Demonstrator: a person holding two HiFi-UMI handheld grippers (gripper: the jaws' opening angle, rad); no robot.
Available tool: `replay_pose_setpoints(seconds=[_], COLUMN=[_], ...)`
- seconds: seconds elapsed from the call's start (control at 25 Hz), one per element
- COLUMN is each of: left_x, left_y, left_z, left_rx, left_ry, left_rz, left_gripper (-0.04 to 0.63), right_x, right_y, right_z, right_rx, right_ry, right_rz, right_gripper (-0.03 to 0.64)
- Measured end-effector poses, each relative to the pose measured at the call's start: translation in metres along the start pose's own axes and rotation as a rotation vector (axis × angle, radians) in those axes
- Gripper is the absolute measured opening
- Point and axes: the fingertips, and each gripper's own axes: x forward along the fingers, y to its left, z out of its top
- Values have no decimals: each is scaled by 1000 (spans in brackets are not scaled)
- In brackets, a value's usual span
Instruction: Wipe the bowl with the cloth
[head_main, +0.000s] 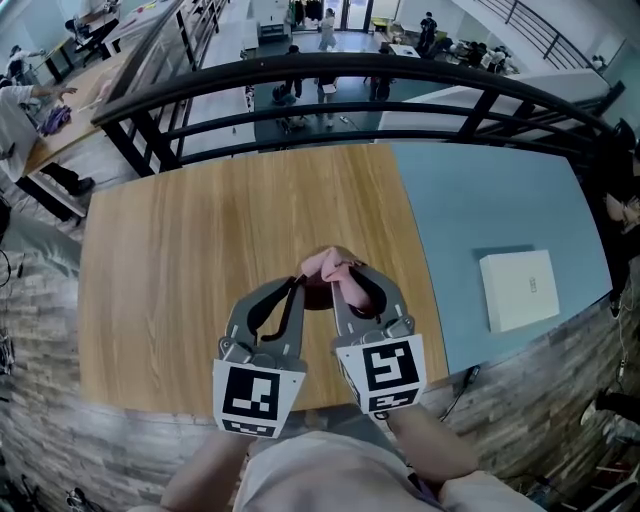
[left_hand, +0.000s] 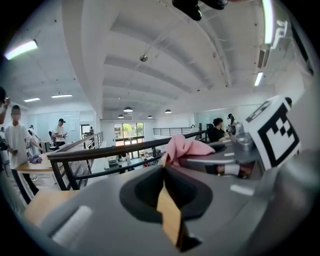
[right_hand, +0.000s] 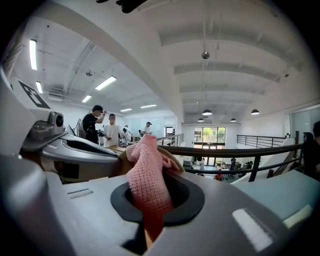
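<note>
Above the wooden table (head_main: 170, 270), my left gripper (head_main: 300, 284) is shut on the rim of a small bowl (head_main: 318, 294), tan outside and dark red inside. In the left gripper view the rim shows edge-on as a thin tan strip (left_hand: 168, 212) pinched between the closed jaws (left_hand: 164, 169). My right gripper (head_main: 346, 272) is shut on a pink knitted cloth (head_main: 327, 263), whose bunched end lies at the bowl's far side. In the right gripper view the cloth (right_hand: 147, 182) rises from the closed jaws (right_hand: 150, 167), with the bowl's tan edge (right_hand: 121, 161) just behind it. The two grippers sit side by side, tips nearly touching.
A black railing (head_main: 350, 75) runs past the table's far edge, with a lower floor and people beyond it. To the right is a blue-grey floor with a flat white box (head_main: 518, 288). The person's arms and lap fill the bottom of the head view.
</note>
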Motion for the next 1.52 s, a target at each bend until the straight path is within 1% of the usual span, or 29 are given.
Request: replay_pose_setpoints(seconds=[0.12,0.32,0.44,0.68,0.84,0.92,1.04,1.16,1.24,1.36,1.52], left_x=[-3,-9,-13,-18,-20,-21,-22,-25,-28,-30,-34], left_y=[-2,5,9,12,7,2,-4,-5,-7,-10,-6], left_z=[2,0,-4,-15,-22,-28,-39,-46,-51,-55,-54], left_rx=[-29,-122,-144,-174,-175,-167,-139,-96,-83,-68,-76], left_ry=[-15,-22,-23,-15,-2,23,72,101,115,127,121], left_rz=[0,11,20,26,14,1,-22,-23,-24,-24,-14], left_gripper=[9,12,14,14,9,9,8,8,6,6,6], right_x=[-5,-8,-11,-15,-15,-16,-15,-12,-11,-12,-10], right_y=[-8,-10,-2,26,51,63,77,85,86,81,67], right_z=[-3,-15,-29,-52,-60,-62,-64,-64,-62,-56,-36], right_rx=[-18,-63,-80,-80,-86,-96,-122,-127,-125,-126,-71], right_ry=[9,58,99,152,177,194,215,228,225,205,137], right_rz=[-37,-62,-39,33,101,138,182,211,217,203,155], right_gripper=[15,15,15,16,15,15,15,15,15,15,15])
